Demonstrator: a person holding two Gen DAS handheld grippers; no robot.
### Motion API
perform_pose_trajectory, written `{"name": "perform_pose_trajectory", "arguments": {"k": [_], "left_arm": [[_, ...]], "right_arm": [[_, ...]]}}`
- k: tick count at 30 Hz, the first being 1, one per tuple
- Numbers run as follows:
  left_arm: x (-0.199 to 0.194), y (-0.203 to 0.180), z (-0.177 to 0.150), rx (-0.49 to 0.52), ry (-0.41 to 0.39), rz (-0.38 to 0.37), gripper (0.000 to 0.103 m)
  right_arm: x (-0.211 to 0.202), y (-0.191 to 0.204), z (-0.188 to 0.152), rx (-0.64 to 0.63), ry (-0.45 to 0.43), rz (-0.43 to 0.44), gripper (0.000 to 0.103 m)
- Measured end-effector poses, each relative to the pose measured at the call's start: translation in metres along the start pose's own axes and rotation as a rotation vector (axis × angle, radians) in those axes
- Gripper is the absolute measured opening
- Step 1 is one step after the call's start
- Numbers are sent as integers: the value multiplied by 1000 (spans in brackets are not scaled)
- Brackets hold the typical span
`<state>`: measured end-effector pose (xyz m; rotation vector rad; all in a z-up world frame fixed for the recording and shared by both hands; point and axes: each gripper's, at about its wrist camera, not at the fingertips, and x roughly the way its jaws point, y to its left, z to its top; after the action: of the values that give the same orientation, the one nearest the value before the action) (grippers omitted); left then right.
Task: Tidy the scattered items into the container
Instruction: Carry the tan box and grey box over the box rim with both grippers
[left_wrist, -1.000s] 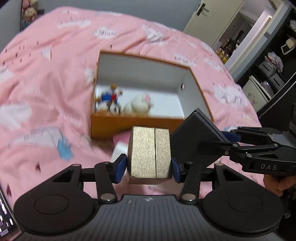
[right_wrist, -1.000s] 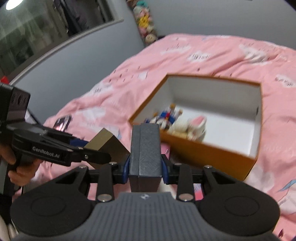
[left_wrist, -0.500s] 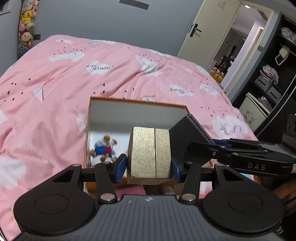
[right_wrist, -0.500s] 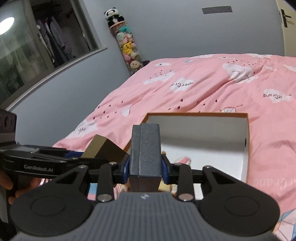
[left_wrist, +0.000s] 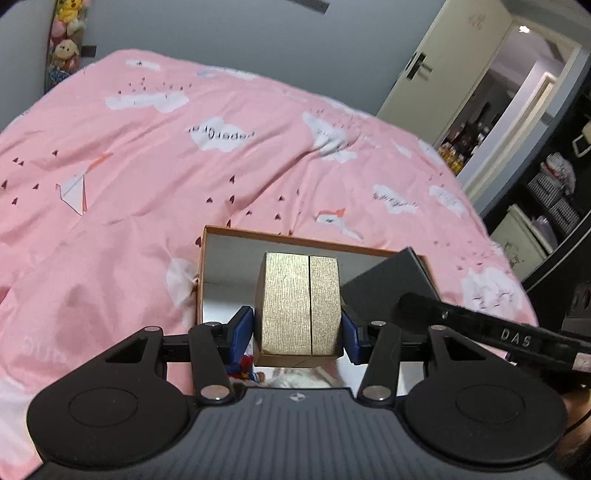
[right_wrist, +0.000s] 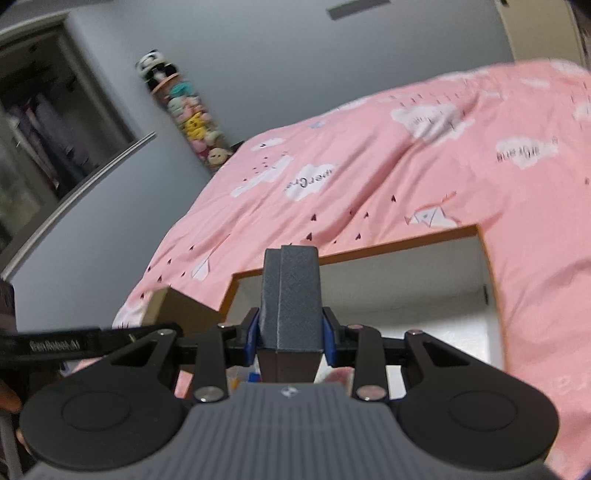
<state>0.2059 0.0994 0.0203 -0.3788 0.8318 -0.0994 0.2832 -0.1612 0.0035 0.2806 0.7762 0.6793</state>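
My left gripper (left_wrist: 298, 330) is shut on a gold textured box (left_wrist: 300, 304), its blue pads pressed against both sides. It hangs over the near part of the orange cardboard box (left_wrist: 295, 240) with white inner walls on the pink bed. The right gripper (right_wrist: 289, 336) is shut on a dark grey box (right_wrist: 290, 295), also over the orange box (right_wrist: 354, 253). In the left wrist view the grey box (left_wrist: 388, 280) shows at the right. In the right wrist view the gold box (right_wrist: 177, 308) shows at the left. Small toy figures (left_wrist: 245, 371) lie in the orange box, mostly hidden.
A pink bedspread (left_wrist: 184, 166) with cloud prints surrounds the orange box on all sides. A tube of plush toys (right_wrist: 192, 122) stands by the grey wall. A door and dark shelves (left_wrist: 554, 192) lie off the bed's right side. A hand (right_wrist: 7, 398) holds the left gripper.
Both grippers have moved forward across the bed with their boxes, from in front of the orange box to above it. The right gripper has also rolled. Both grips are unchanged.
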Motion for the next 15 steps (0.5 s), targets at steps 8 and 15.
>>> {"name": "perform_pose_trajectory", "arguments": {"k": [8, 15], "left_arm": [[51, 2, 9, 34, 24, 41, 57], [86, -13, 5, 120, 64, 159, 57]], "right_arm": [[63, -10, 2, 64, 37, -55, 36], [95, -15, -4, 31, 71, -149, 36]]}}
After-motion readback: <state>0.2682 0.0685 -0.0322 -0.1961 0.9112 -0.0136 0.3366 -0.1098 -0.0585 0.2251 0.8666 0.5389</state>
